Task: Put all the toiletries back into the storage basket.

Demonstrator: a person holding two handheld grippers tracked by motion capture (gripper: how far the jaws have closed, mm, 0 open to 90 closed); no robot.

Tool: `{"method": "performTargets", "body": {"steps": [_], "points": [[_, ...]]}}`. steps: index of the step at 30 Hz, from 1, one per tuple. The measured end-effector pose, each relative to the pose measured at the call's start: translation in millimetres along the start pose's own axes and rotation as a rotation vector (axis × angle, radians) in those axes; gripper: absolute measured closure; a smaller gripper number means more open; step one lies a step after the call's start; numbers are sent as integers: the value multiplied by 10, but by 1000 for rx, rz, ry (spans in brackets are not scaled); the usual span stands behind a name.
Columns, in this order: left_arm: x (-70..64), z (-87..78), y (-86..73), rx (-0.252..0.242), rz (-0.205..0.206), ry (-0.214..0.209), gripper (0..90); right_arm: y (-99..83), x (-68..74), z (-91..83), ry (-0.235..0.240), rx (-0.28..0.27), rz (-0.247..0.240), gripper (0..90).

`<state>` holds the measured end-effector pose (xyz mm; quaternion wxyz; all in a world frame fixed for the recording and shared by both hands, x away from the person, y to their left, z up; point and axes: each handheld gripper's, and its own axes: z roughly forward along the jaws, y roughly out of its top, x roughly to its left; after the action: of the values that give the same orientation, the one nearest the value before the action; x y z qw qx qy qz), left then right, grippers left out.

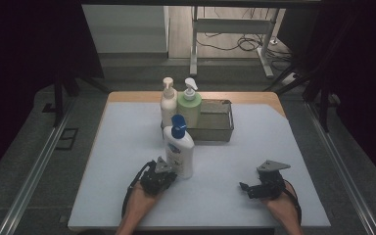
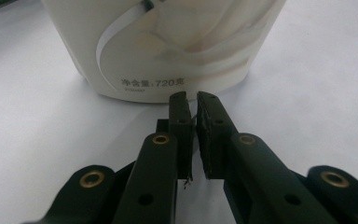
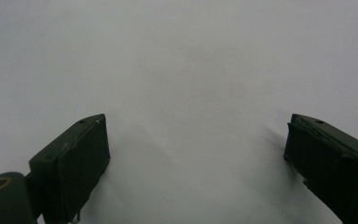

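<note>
A white bottle with a blue cap (image 1: 179, 147) stands upright on the white mat, in front of the basket. My left gripper (image 1: 165, 175) sits just before the bottle's base, low on the mat. In the left gripper view its jaws are shut with nothing between them, and the left gripper (image 2: 192, 100) has its tips a short way from the bottle's base (image 2: 168, 46). My right gripper (image 1: 247, 189) rests on the mat at the right front, pointing left. In the right gripper view the right gripper (image 3: 196, 140) is wide open over bare mat.
A metal mesh basket (image 1: 220, 122) stands at the back centre of the white mat (image 1: 127, 147). At its left end stand a cream pump bottle (image 1: 168, 102) and a green pump bottle (image 1: 190, 105). Wooden table edge (image 1: 245, 96) shows behind.
</note>
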<state>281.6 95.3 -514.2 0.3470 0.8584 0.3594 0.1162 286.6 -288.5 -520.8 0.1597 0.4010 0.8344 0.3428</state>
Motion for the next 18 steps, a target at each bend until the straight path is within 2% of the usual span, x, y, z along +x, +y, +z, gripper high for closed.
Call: {"method": "performTargets", "body": {"steps": [6,12,15,18], "points": [[-4,-12,-19,-8,-3,-26,772,5,3,0,-2,3,6,60],[-67,-58,-65,4,22,1,588,19,0,1,0,13,0,61],[-63,-84,-97,9,13,10,469,23,1,1,-2,16,0,57],[-28,-154,-189,2,-22,10,375,28,2,7,11,22,-1,21]]}}
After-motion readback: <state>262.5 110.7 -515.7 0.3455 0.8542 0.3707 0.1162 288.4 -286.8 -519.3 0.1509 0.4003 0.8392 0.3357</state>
